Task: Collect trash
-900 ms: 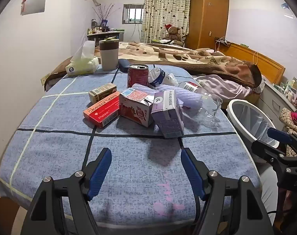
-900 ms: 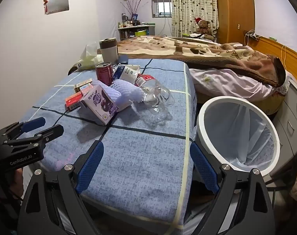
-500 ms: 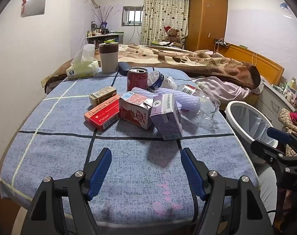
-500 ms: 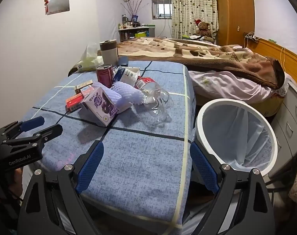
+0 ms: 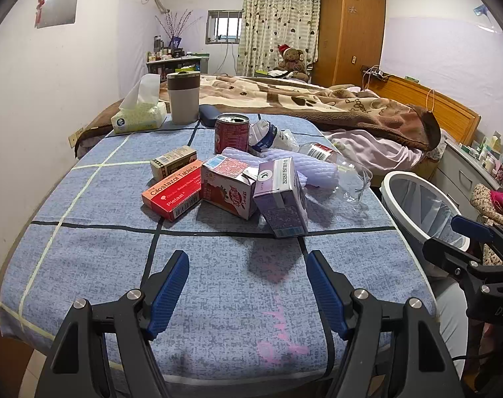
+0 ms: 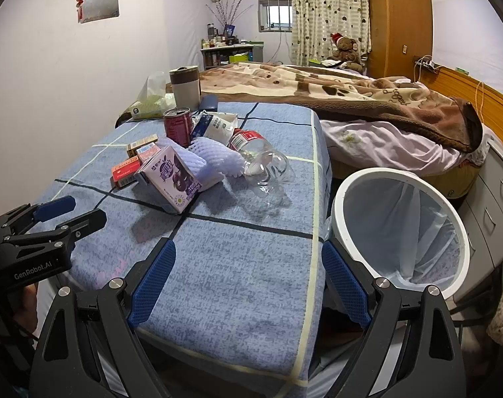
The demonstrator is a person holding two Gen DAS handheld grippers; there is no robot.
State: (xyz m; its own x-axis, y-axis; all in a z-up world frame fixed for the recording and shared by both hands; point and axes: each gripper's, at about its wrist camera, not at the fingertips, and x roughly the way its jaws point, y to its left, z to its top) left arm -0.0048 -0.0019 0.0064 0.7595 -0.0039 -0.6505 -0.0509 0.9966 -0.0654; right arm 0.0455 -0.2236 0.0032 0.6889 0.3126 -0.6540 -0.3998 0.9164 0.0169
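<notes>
The left gripper [image 5: 246, 283] sits at the bottom centre of its frame, fingers spread wide and holding nothing, above the blue checked tablecloth [image 5: 85, 248]. The right gripper [image 6: 248, 273] at the bottom of its own frame is spread wide and empty too, over the near right corner of the table.

The trash lies in a heap in the middle of the left view. A purple carton [image 5: 281, 197] lies on its side, its long axis running toward the camera. Touching it on the left is a red carton [image 5: 228, 190], then a red tablet box [image 5: 173, 192] with its long axis slanting to the upper right. Behind them a red can [image 5: 232, 132] stands upright. A clear bottle [image 6: 261, 162] lies with its cap end toward the upper left.

Only the right view shows the full opening of the white bin [image 6: 400, 232], lined with a bag, just beside the table edge; in the left view it is partly cut off by the right gripper. A tissue box [image 5: 139, 117] and a mug [image 5: 183, 98] stand at the far edge.
</notes>
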